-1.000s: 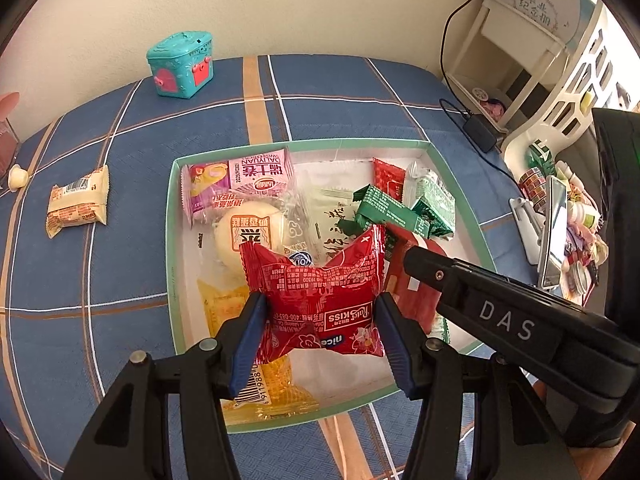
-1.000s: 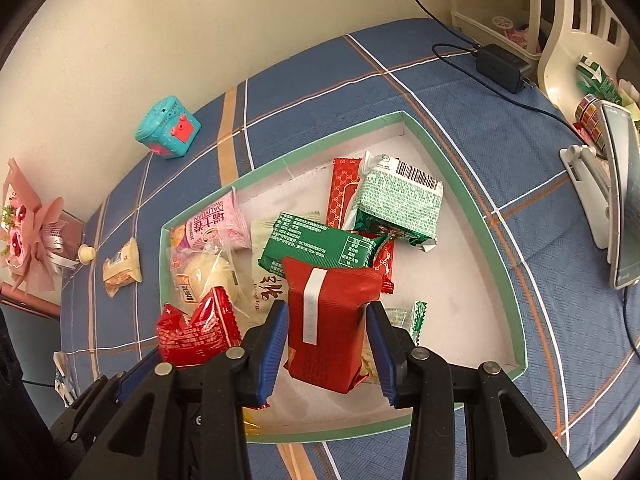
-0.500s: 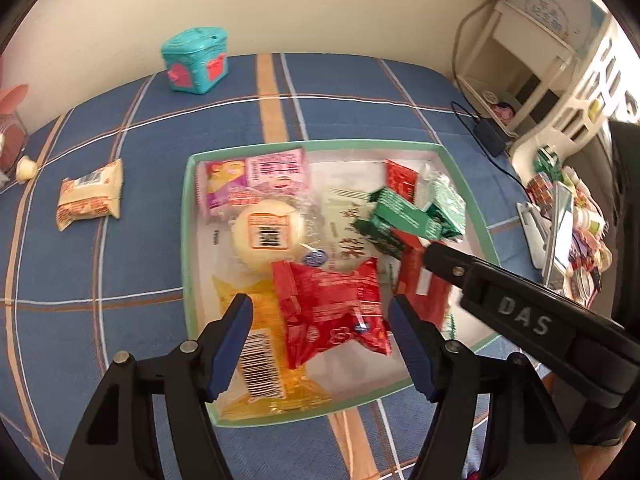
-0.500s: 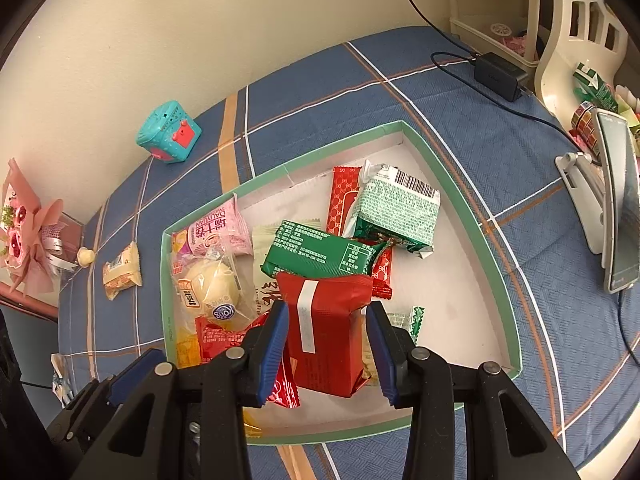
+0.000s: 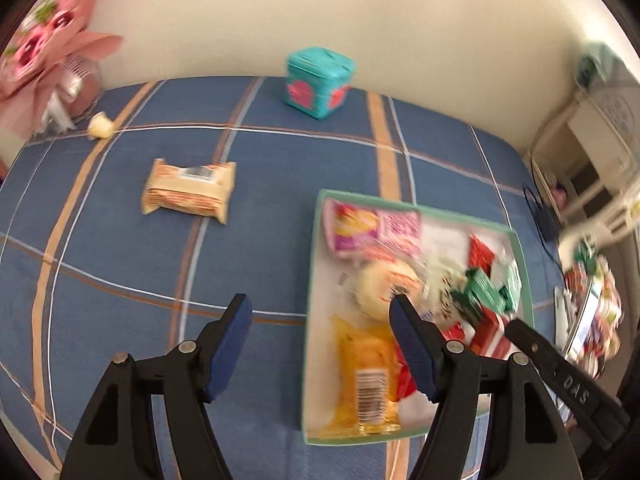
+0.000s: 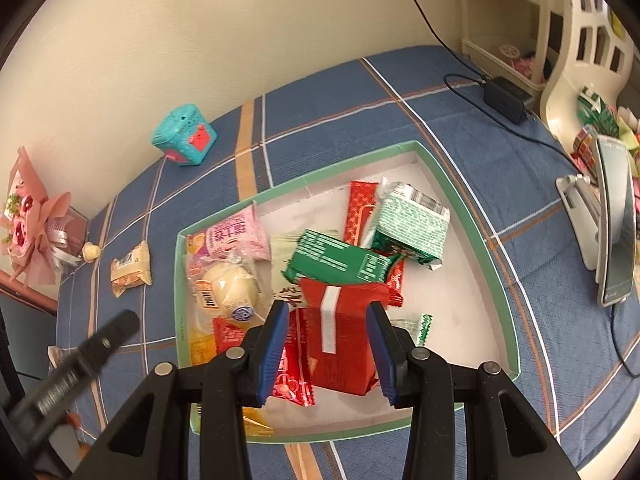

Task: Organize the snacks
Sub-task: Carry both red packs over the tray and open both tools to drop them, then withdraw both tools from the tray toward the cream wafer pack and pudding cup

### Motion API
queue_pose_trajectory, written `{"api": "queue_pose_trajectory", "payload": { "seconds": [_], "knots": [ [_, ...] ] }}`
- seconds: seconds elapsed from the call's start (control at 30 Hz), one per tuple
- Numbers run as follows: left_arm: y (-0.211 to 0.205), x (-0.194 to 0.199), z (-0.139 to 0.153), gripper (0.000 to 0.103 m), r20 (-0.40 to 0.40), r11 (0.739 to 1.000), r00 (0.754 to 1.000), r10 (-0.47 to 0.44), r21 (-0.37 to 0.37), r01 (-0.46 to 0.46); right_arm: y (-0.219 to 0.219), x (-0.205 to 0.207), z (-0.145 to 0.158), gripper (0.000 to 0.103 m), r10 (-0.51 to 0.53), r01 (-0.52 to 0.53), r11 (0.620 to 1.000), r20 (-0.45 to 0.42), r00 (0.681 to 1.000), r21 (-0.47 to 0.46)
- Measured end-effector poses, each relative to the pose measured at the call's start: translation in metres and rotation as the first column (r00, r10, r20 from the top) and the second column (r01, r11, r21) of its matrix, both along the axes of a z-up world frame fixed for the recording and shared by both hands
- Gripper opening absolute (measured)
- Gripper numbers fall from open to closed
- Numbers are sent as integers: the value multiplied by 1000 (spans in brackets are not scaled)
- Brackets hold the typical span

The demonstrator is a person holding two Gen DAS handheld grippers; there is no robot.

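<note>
A shallow box with a green rim (image 6: 472, 216) (image 5: 314, 280) holds several snack packets. My right gripper (image 6: 327, 309) hangs over the box's near part, shut on a red packet with a white stripe (image 6: 340, 344). Beside it, a red printed packet (image 6: 294, 364) lies loose in the box. My left gripper (image 5: 319, 301) is open with nothing between its fingers, above the blue cloth at the box's left edge. A beige snack packet (image 5: 188, 192) (image 6: 130, 268) lies alone on the cloth, farther left. The left wrist view is blurred.
A teal toy box (image 5: 318, 82) (image 6: 184, 136) stands near the wall, and a pink bouquet (image 5: 48, 52) at the far left. To the right are a charger with cable (image 6: 506, 98), a phone on a stand (image 6: 616, 232) and a white shelf. Blue checked cloth covers the surface.
My left gripper let go of the red printed packet, which now lies in the box, and swung left over the cloth. The right gripper kept its hold and stayed put.
</note>
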State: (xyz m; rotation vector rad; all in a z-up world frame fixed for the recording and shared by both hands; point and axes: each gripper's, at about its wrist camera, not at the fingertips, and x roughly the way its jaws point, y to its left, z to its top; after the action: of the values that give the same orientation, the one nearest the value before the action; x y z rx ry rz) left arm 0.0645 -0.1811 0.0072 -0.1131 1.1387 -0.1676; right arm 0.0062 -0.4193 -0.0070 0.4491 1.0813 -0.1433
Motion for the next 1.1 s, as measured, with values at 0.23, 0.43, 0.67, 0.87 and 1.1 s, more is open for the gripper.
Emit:
{"api": "queue_pose_trajectory", "payload": {
  "seconds": [0.23,0.43,0.67,0.87,1.1],
  "knots": [
    [26,8,2,73,-13,997,998,68,-30,-68,14,2,5,43,35,-35,999,10,999,-29],
    [25,6,1,78,-13,998,998,67,-15,-68,20,5,3,58,55,-55,997,-2,999,-50],
    [24,6,-2,91,1,998,998,60,8,-60,26,8,-1,81,72,-72,994,-7,997,-83],
    [24,6,-4,93,16,998,999,47,41,-48,29,9,-2,103,87,-87,992,1,996,-88],
    [20,4,-1,95,66,997,998,22,77,-27,32,9,-1,103,95,-94,990,12,995,-104]
  ]
}}
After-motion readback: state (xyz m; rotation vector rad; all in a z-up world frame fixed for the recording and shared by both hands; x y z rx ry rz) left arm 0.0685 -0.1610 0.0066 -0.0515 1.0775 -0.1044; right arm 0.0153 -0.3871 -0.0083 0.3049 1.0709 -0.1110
